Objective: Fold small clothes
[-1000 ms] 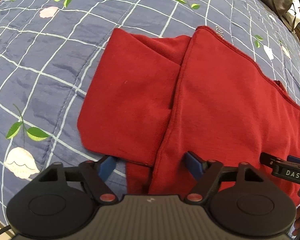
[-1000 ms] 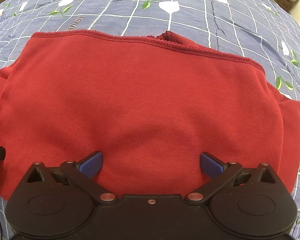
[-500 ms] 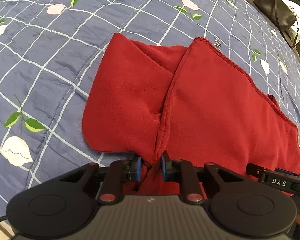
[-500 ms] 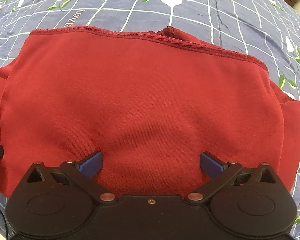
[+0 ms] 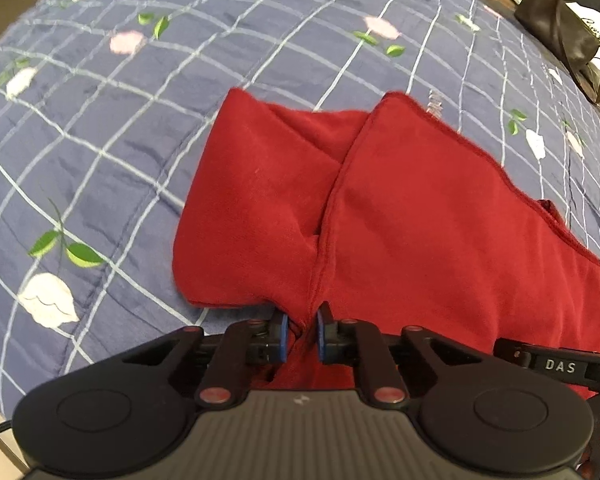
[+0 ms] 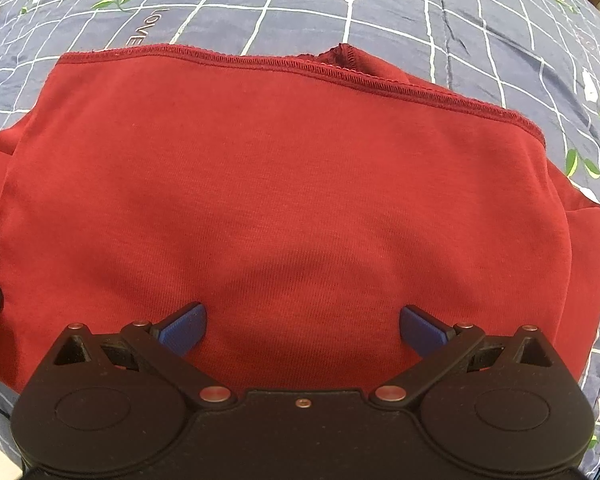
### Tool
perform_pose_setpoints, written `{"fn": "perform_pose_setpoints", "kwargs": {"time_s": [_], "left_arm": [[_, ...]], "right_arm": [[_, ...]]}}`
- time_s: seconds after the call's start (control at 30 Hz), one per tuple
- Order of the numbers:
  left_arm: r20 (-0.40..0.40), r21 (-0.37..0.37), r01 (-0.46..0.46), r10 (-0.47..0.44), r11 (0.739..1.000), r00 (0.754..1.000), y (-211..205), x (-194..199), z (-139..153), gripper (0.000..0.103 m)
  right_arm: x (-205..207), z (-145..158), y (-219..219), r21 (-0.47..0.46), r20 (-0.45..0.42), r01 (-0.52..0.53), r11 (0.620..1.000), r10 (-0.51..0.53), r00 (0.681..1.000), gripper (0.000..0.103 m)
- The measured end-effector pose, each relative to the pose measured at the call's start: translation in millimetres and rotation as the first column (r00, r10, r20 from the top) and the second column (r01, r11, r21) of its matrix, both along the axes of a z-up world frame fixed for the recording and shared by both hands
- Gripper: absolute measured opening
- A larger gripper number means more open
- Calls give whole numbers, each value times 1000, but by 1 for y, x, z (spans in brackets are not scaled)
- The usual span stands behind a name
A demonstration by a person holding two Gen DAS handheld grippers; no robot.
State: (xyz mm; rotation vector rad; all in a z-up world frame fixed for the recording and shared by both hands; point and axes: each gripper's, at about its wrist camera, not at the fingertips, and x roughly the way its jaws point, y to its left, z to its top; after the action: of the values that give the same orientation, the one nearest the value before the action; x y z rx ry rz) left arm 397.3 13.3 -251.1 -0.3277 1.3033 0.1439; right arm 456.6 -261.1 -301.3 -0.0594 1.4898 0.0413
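Note:
A small red garment lies partly folded on a blue quilt. Its sleeve spreads to the left of the body panel. My left gripper is shut on the near edge of the garment, where the sleeve meets the body seam, and the cloth bunches between the blue pads. In the right wrist view the same red garment fills the middle, its stitched hem along the far side. My right gripper is open, with its blue pads spread wide over the near edge of the cloth.
The blue quilt with white grid lines and flower prints covers the whole surface. A dark handbag sits at the far right beyond the bed. The right gripper's black body shows at the lower right of the left wrist view.
My left gripper went from open to shut on the garment's near edge and has lifted a little, so the camera sees more of the quilt. The right gripper stayed open and nearly still.

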Motion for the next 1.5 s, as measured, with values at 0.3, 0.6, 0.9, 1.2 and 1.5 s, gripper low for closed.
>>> {"fn": "perform_pose_setpoints", "kwargs": {"time_s": [0.3, 0.6, 0.9, 1.2, 1.5], "left_arm": [[122, 101, 66, -78, 993, 990, -48, 0, 50, 12], [196, 255, 235, -288, 938, 937, -135, 7, 90, 12], [159, 444, 570, -687, 691, 709, -267, -16, 96, 12], [3, 434, 749, -832, 501, 555, -352, -49, 44, 17], [49, 322, 748, -799, 581, 599, -345, -55, 47, 57]], "right_arm": [[8, 27, -19, 31, 61, -67, 997, 65, 996, 102], [21, 69, -70, 34, 159, -91, 995, 85, 984, 102], [15, 95, -150, 24, 217, -21, 999, 16, 976, 102], [-19, 81, -226, -1, 183, 91, 996, -89, 979, 102], [-41, 79, -251, 138, 199, 148, 979, -174, 964, 102]]}}
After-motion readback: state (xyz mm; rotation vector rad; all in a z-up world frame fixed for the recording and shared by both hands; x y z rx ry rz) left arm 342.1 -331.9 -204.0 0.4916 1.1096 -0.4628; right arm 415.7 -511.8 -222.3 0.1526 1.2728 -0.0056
